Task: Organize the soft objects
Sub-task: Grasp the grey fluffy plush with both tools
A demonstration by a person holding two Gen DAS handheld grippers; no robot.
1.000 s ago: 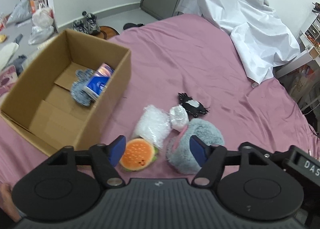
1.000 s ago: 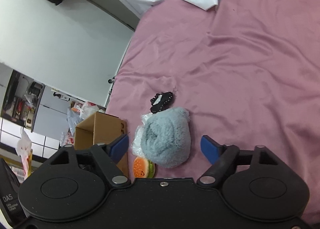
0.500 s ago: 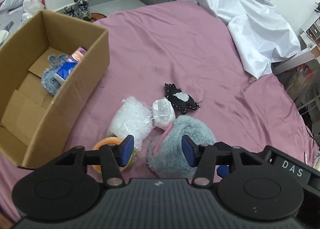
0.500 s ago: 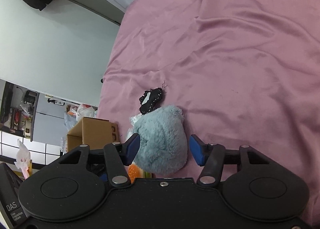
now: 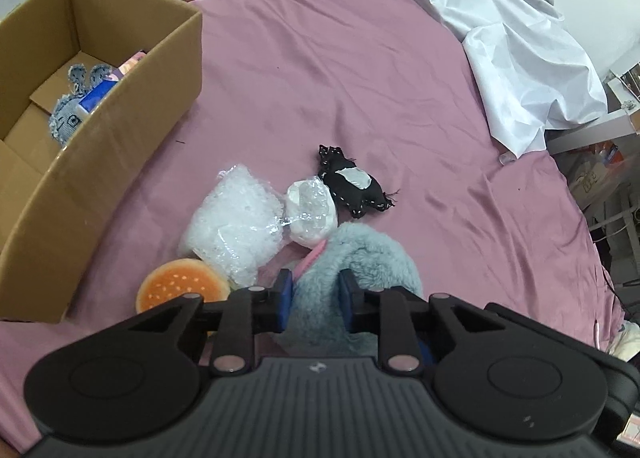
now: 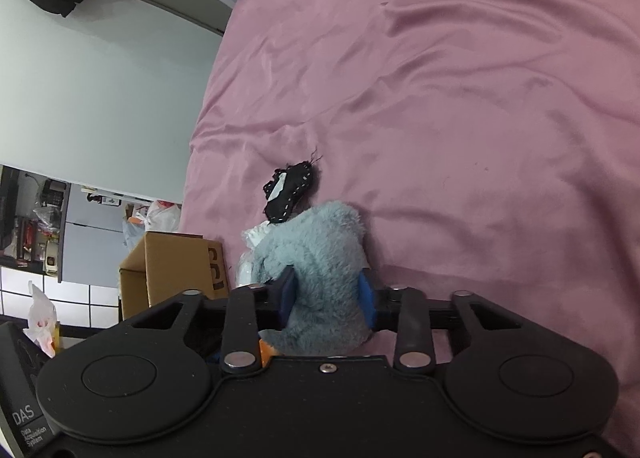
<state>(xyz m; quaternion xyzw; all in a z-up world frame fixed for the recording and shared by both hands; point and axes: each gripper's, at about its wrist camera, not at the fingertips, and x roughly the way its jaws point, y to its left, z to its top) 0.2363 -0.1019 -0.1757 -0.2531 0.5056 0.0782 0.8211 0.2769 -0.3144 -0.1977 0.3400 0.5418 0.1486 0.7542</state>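
Note:
A fluffy grey plush point(image 5: 360, 254) with a pink part lies on the pink bed sheet point(image 5: 360, 78). My left gripper point(image 5: 315, 300) is shut on its near end. My right gripper point(image 6: 326, 298) is shut on the same grey plush point(image 6: 316, 246) from the other side. Beside it lie an orange burger plush point(image 5: 180, 286), a bubble-wrap bundle point(image 5: 232, 226), a small white wrapped ball point(image 5: 312, 210) and a black pouch point(image 5: 352, 186). The black pouch point(image 6: 286, 192) also shows in the right wrist view.
An open cardboard box point(image 5: 120, 98) stands on the bed at the left, holding a grey-blue plush point(image 5: 68, 114) and a blue packet point(image 5: 96, 98). The box point(image 6: 172, 270) also shows in the right wrist view. A white sheet point(image 5: 512, 38) is draped at the back right.
Both grippers have moved in on the grey plush and closed from open to shut on it. The left gripper shifted right, away from the burger plush.

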